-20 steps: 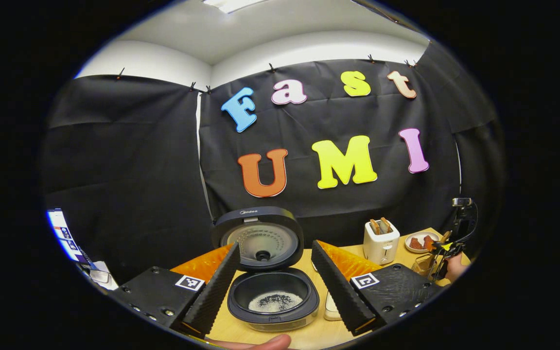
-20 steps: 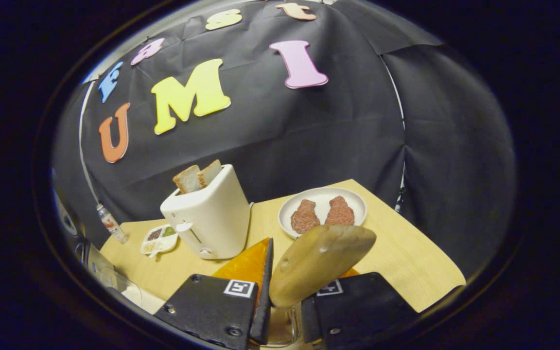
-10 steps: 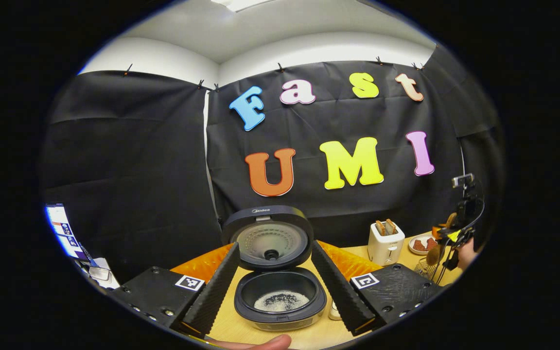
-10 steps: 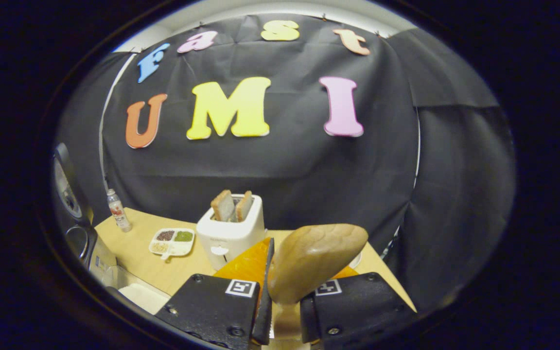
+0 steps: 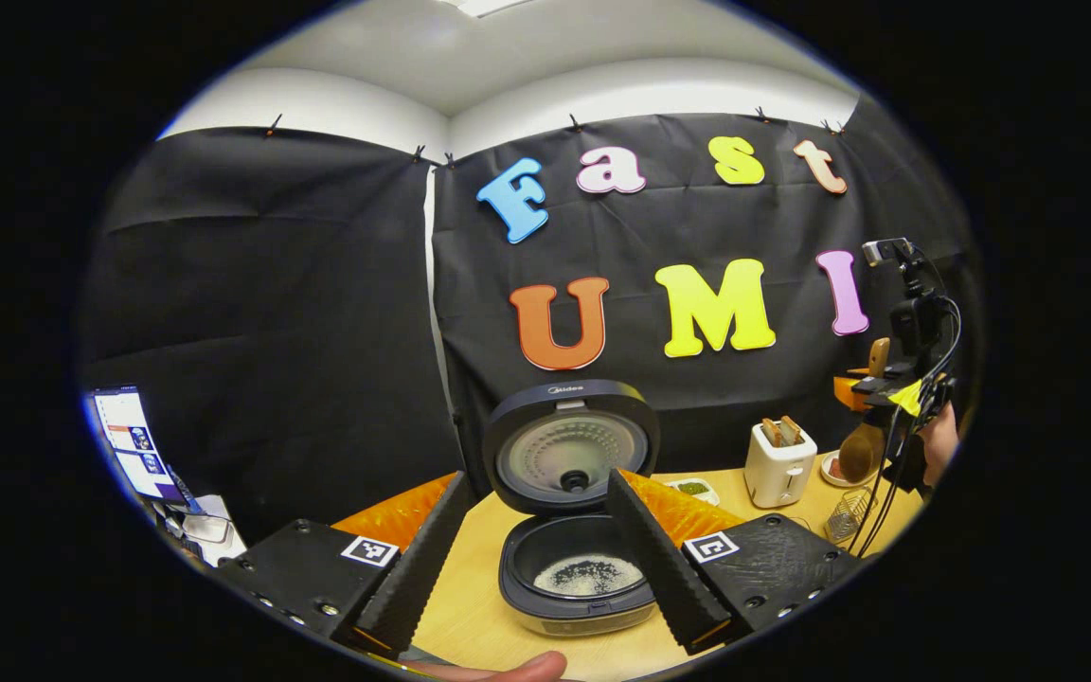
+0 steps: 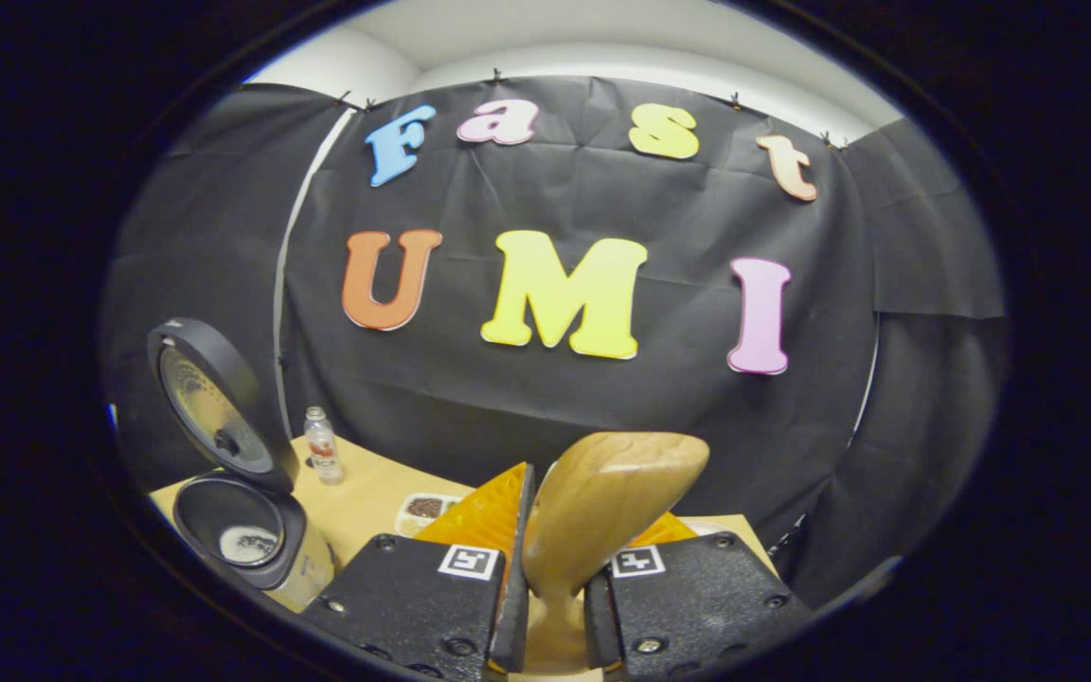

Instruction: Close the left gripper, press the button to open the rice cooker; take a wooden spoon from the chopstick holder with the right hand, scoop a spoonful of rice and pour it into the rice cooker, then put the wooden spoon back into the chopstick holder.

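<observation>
The rice cooker stands open on the wooden table, its lid upright and white rice in the pot. My left gripper hangs open in front of it, holding nothing. Far right, my right gripper is raised above the wire chopstick holder with the wooden spoon hanging from it. In the right gripper view, the right gripper is shut on the spoon's neck, the bowl of the wooden spoon standing up between the fingers. The rice cooker lies low at the left.
A white toaster with bread and a plate stand near the holder. A divided seasoning dish and a small bottle sit at the back of the table. A screen glows far left. A thumb shows at the bottom.
My right gripper has risen with the wooden spoon, clear of the chopstick holder, and turned left, bringing the rice cooker into its view. The left gripper stayed open and drifted slightly.
</observation>
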Tool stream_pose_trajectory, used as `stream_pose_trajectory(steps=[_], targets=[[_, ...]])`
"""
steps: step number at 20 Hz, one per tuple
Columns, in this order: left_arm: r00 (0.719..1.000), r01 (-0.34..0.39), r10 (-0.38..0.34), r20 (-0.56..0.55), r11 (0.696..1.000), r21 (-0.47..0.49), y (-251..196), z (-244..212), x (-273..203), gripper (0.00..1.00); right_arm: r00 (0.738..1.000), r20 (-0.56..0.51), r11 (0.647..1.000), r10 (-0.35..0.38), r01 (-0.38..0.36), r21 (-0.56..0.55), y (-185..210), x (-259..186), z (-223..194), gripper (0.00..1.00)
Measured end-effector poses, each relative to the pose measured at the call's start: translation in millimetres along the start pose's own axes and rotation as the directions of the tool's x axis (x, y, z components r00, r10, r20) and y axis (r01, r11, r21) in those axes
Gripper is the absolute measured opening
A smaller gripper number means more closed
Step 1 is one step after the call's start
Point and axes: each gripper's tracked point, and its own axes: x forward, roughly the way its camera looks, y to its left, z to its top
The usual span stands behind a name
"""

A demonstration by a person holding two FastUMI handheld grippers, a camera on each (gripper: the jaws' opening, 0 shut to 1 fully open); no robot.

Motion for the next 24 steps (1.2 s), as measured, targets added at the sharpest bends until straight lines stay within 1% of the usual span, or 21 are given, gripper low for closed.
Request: stream_pose_trajectory(steps=[1,2,3,4,7,11,15,17,19,21,22,24], targets=[[1.000,-0.008,0.008,-0.004,1.000,-0.001,4,-3,0,0.94,1.000,-0.016,1.000,0.007,-0.007,-0.011,14,0,-11,0.24],[1.000,-0.016,0.016,-0.004,1.000,-0.002,9,-5,0,0.94,1.000,-0.029,1.000,0.009,-0.010,-0.018,26,2,-23,0.29],[1.000,-0.022,0.022,-0.005,1.000,-0.001,12,-5,-1,0.90,0.999,-0.042,0.999,0.005,-0.007,-0.035,37,5,-35,0.24],[1.000,-0.030,0.030,-0.005,1.000,-0.002,16,-6,-2,0.94,0.999,-0.048,0.998,0.004,-0.007,-0.058,47,6,-49,0.24],[0.999,-0.042,0.042,-0.014,0.999,0.007,23,-13,-1,0.94,0.996,-0.094,0.994,-0.005,-0.006,-0.111,69,10,-95,0.24],[0.998,-0.053,0.053,-0.031,0.998,0.019,28,-21,-1,0.94,0.987,-0.160,0.982,-0.031,0.000,-0.187,85,6,-148,0.24],[0.997,-0.060,0.062,-0.043,0.998,0.029,32,-28,-2,0.94,0.973,-0.228,0.973,-0.022,-0.032,-0.230,100,4,-185,0.24],[0.997,-0.061,0.063,-0.049,0.998,0.028,32,-30,-1,0.94,0.963,-0.271,0.977,-0.001,-0.056,-0.205,108,0,-204,0.24],[0.997,-0.062,0.064,-0.048,0.998,0.029,34,-30,-1,0.94,0.957,-0.289,0.981,0.022,-0.076,-0.176,119,-1,-212,0.25],[0.997,-0.063,0.064,-0.048,0.998,0.028,35,-29,-1,0.94,0.953,-0.300,0.987,0.045,-0.090,-0.137,127,-2,-216,0.24],[0.997,-0.064,0.065,-0.046,0.998,0.027,37,-28,-1,0.94,0.951,-0.305,0.989,0.057,-0.095,-0.110,130,-2,-216,0.28],[0.997,-0.065,0.066,-0.046,0.998,0.027,38,-29,0,0.94,0.945,-0.316,0.994,0.084,-0.100,-0.033,136,-2,-219,0.28]])
